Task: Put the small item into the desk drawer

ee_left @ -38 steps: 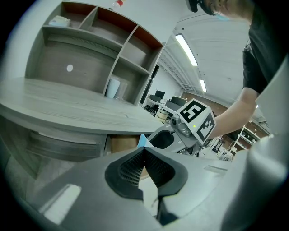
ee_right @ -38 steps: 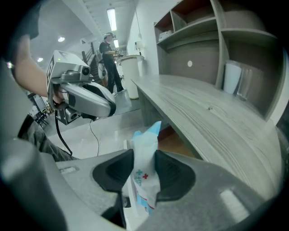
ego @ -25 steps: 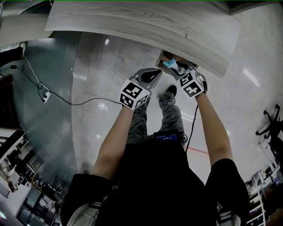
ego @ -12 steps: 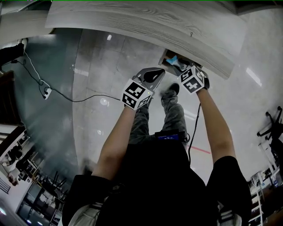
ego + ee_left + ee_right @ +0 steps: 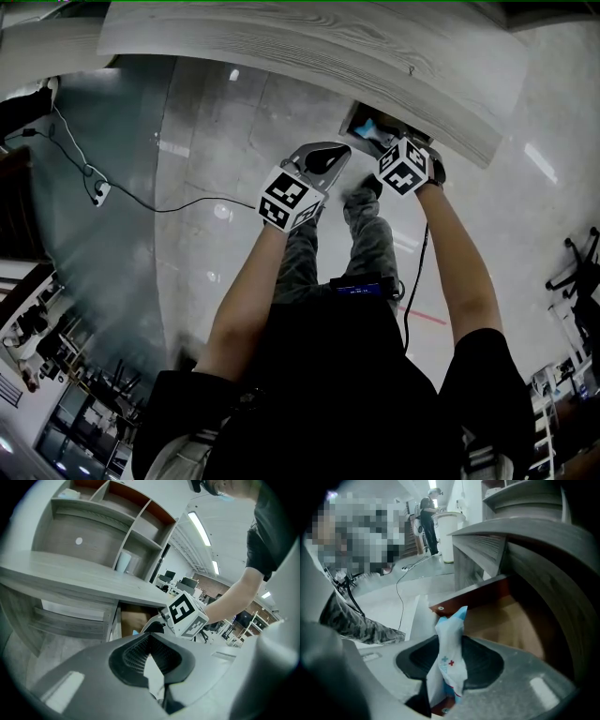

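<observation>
Under the grey wooden desk top (image 5: 309,47) the drawer (image 5: 352,116) stands pulled out, its wooden floor (image 5: 506,625) bare. The small item is a white and light-blue packet (image 5: 451,660) with a red cross printed on it. My right gripper (image 5: 450,644) is shut on the packet and holds it upright over the drawer's front rim (image 5: 468,597). In the head view the packet (image 5: 368,126) shows just inside the drawer, ahead of the right gripper (image 5: 386,145). My left gripper (image 5: 323,156) hangs to the left of the drawer, shut on nothing (image 5: 150,651).
A shelf unit with cubbies (image 5: 117,527) stands on the desk. A black cable and a power strip (image 5: 97,195) lie on the shiny floor at the left. The person's legs (image 5: 370,234) are below the drawer. Office chairs (image 5: 572,267) stand at the right.
My right gripper has edged forward toward the open drawer with the packet still in it. My left gripper has barely moved.
</observation>
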Tool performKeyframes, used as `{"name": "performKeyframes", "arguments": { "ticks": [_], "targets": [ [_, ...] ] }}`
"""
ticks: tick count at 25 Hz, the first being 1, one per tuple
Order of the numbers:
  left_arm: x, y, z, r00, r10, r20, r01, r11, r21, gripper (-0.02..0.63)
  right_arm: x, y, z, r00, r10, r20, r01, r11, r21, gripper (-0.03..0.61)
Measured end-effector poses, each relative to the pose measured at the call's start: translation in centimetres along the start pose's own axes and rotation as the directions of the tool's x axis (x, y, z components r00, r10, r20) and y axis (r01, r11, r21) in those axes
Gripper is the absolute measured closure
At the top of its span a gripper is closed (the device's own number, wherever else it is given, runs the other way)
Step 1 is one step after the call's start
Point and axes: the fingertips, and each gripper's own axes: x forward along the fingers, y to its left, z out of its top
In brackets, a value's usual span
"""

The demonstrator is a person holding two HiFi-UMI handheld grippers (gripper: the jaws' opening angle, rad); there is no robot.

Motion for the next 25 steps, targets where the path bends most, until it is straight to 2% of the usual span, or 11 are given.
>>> {"name": "performKeyframes", "arguments": {
  "ticks": [13,25],
  "targets": [
    [-0.9,-0.3,0.8,1.0,0.005,0.001,-0.005,1.0,0.016,0.614,-1.8,-0.3,0.7,1.0,-0.021,0.023,0.021,0.999,0.033,0.41],
    [-2.3,-1.2,1.8,1.0,-0.027,0.001,0.027,0.998,0.062,0.614,-5.1,1.3,1.9,0.995,-0.068,0.071,0.059,0.991,0.121,0.423]
  ]
}}
